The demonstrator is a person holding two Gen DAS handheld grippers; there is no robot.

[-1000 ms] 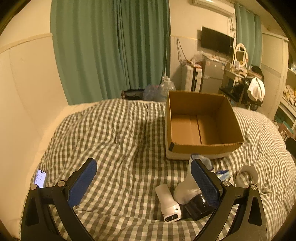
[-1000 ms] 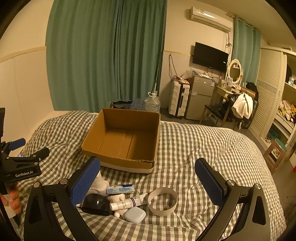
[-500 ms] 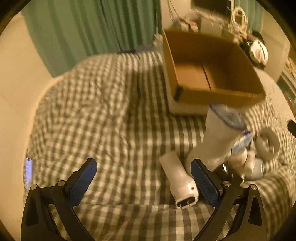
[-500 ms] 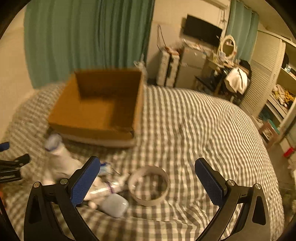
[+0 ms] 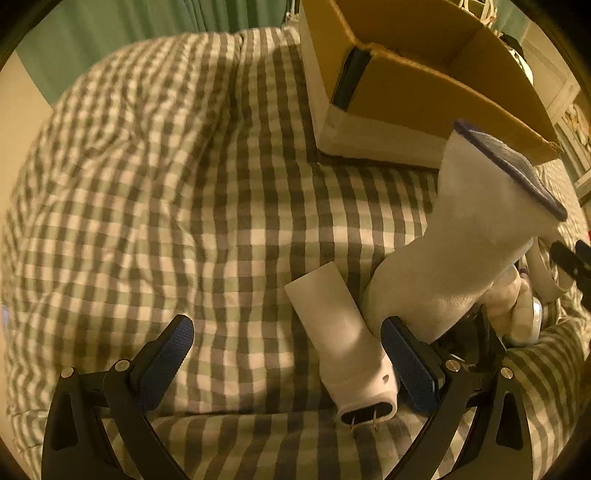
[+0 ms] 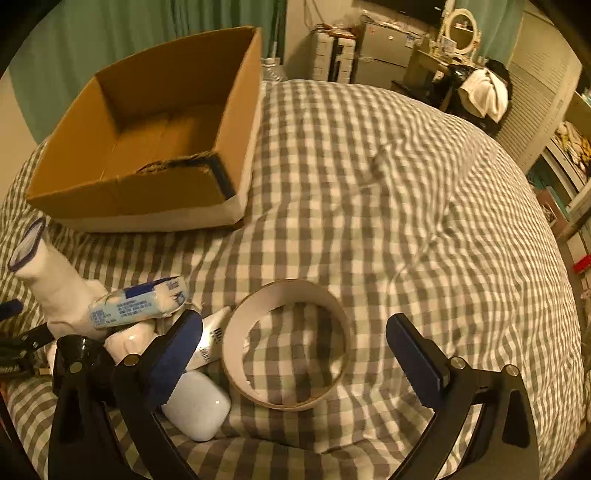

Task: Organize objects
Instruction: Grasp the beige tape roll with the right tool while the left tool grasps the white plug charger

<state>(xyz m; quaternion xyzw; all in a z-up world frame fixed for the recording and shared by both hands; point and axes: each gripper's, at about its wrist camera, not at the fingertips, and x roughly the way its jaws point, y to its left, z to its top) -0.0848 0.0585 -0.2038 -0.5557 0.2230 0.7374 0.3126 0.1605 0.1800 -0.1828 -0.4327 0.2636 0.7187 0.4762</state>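
Observation:
An open cardboard box (image 6: 122,199) (image 5: 424,92) stands on the checked bed. In front of it lies a pile: a white sock with a blue cuff (image 5: 476,221) (image 6: 55,280), a white charger plug (image 5: 347,347), a tissue pack (image 6: 140,302), a tube (image 6: 208,343), a white earbud case (image 6: 197,406), a black round object (image 6: 81,354) and a tape ring (image 6: 288,347). My left gripper (image 5: 291,362) is open, low over the bed, with the plug just inside its right finger. My right gripper (image 6: 299,362) is open, its fingers either side of the tape ring.
The checked bedspread (image 6: 406,184) stretches wide to the right of the pile and left of the plug (image 5: 147,184). Green curtains (image 6: 74,37) hang behind the box. A suitcase, a dresser with a mirror (image 6: 461,29) and shelves stand beyond the bed.
Both grippers have dropped down and forward toward the pile. The left one has closed in on the plug and sock; the right one has come down around the tape ring. Both stayed open.

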